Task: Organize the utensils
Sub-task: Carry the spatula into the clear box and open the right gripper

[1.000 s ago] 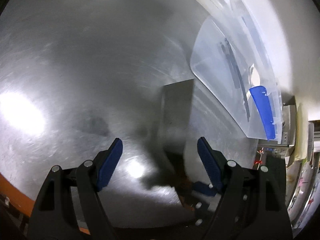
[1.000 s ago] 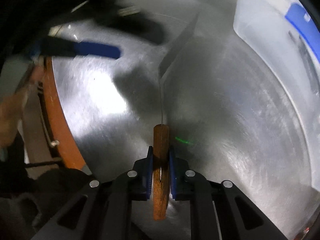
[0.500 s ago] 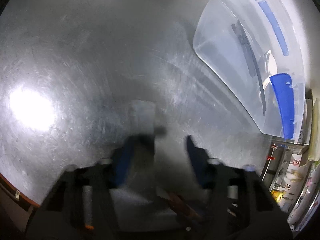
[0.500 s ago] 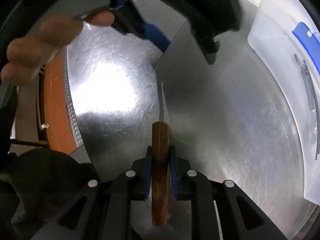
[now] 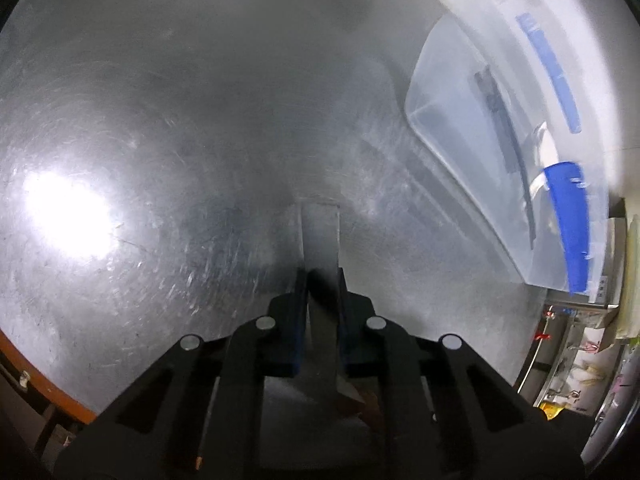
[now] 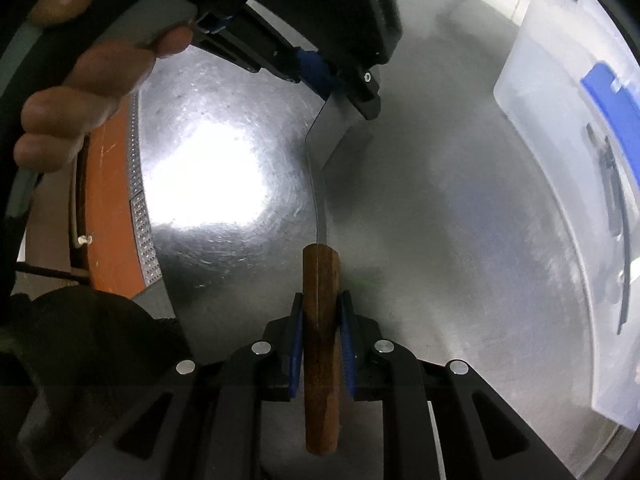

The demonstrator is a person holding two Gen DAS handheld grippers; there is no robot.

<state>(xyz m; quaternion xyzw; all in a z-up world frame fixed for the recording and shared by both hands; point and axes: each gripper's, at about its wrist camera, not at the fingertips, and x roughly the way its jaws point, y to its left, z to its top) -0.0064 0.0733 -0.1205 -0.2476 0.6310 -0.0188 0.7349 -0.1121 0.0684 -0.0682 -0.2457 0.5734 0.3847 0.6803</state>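
Observation:
A spatula with a wooden handle and a flat metal blade is held above the steel table. My right gripper is shut on the wooden handle. My left gripper is shut on the blade; in the right wrist view it clamps the blade's far end. A clear plastic bin with blue latches lies to the right and holds a dark utensil. The bin also shows in the right wrist view.
The steel table has an orange-brown front edge at the lower left. A bright lamp glare sits on the metal. Shelving with clutter stands past the table's right end.
My left gripper came in over the spatula blade and closed on it. The right gripper kept its hold on the wooden handle and barely moved.

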